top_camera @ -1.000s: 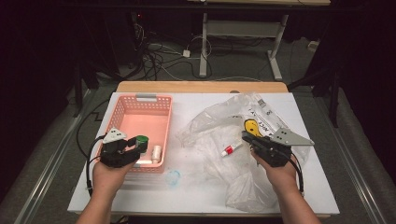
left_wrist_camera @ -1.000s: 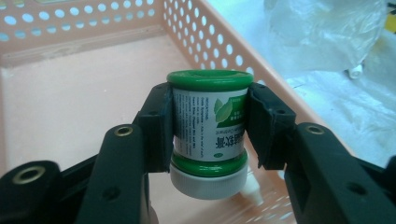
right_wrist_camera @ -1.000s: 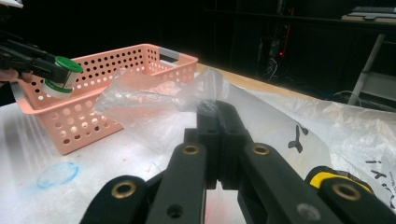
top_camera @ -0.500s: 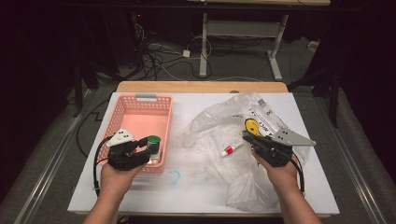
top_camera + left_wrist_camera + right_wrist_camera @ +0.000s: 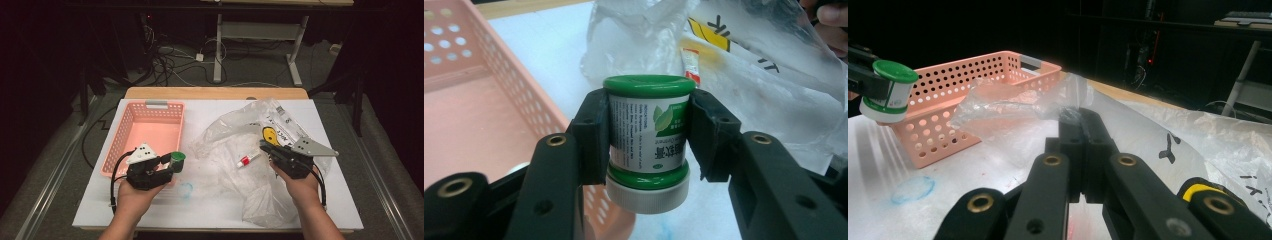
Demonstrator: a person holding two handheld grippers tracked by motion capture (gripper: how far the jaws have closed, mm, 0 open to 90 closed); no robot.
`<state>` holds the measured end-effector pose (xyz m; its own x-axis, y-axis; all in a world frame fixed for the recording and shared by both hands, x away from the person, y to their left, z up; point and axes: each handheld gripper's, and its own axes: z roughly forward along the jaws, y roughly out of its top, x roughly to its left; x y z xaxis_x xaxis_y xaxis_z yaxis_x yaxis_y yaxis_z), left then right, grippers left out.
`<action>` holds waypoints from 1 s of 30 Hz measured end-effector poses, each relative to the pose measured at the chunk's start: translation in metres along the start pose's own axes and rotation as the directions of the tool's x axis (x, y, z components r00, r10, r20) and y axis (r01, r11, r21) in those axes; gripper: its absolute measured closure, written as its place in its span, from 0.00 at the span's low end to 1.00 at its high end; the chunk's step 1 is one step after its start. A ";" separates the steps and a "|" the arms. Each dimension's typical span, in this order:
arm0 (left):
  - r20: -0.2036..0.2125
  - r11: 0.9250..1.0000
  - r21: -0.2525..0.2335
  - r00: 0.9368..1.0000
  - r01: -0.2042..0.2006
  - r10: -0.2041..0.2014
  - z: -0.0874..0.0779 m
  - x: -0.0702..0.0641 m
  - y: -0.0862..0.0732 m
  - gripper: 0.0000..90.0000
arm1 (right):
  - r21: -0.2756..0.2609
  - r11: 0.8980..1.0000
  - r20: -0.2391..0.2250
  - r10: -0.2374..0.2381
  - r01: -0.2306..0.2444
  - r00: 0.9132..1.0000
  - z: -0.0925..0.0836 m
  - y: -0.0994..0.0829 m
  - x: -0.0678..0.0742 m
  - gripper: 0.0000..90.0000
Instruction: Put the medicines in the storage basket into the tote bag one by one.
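Jar clamped at the basket's corner

Left gripper (image 5: 646,150) clamped on a green jar (image 5: 647,140), pads pressed against both sides of the label. Held off the surface, just past the pink basket (image 5: 150,135) at its 5 o'clock corner in the high view. Jar upside down: white screw cap at the bottom, green base on top, long axis close to vertical, label text inverted. Seen again at 9 o'clock in the right gripper view, hanging beside the basket's perforated wall.

Right gripper (image 5: 1082,150) with jaws pressed together, pinching a fold of the clear plastic bag (image 5: 260,150). Small red-and-white tube (image 5: 248,160) lying inside the bag, at 9 o'clock from that gripper in the high view. Yellow and black print on the bag at 12 o'clock from it.

White table (image 5: 210,210) underneath, marked with a faint blue ring (image 5: 185,190) near the front edge. Wooden strip along the far edge. Beyond, at 12 o'clock, dark room with tangled cables (image 5: 170,55) on the floor and a white desk frame (image 5: 257,35).
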<state>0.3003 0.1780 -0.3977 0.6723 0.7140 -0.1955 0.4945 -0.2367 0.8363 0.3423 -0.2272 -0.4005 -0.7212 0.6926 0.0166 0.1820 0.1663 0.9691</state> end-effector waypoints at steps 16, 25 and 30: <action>0.091 0.996 0.057 0.994 -0.071 0.066 0.033 -0.029 -0.004 0.60 | 0.007 1.000 -0.006 -0.008 0.008 1.000 0.001 -0.001 0.001 1.00; 0.096 0.989 0.100 0.990 -0.110 0.100 0.055 -0.039 -0.007 0.60 | 0.013 1.000 -0.007 -0.008 0.009 1.000 0.002 -0.001 0.002 1.00; 0.108 0.987 0.111 0.989 -0.115 0.103 0.066 -0.040 -0.009 0.60 | 0.010 1.000 -0.008 -0.009 0.009 1.000 0.003 -0.001 0.002 1.00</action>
<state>0.3049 0.1080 -0.4315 0.7751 0.6105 -0.1627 0.4720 -0.3884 0.7914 0.3421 -0.2240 -0.4023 -0.7279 0.6856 0.0098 0.1823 0.1798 0.9666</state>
